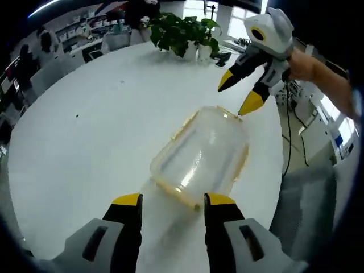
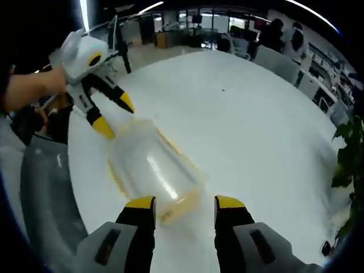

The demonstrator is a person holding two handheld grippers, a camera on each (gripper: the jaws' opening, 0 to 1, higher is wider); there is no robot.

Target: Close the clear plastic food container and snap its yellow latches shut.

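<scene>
While the clear plastic food container with yellow-trimmed lid [image 1: 200, 154] lies on the round white surface [image 1: 85, 131], both grippers flank it.

Left gripper [image 1: 172, 200] at one short end, right gripper [image 2: 185, 202] at the opposite; both jaws spread, holding nothing, likely lined up on the end latches. Latch state unclear through blur.

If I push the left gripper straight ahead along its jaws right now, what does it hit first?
Most likely the near yellow-rimmed end of the clear container, lying just ahead of the open left gripper on the white table. Depth is uncertain.
</scene>
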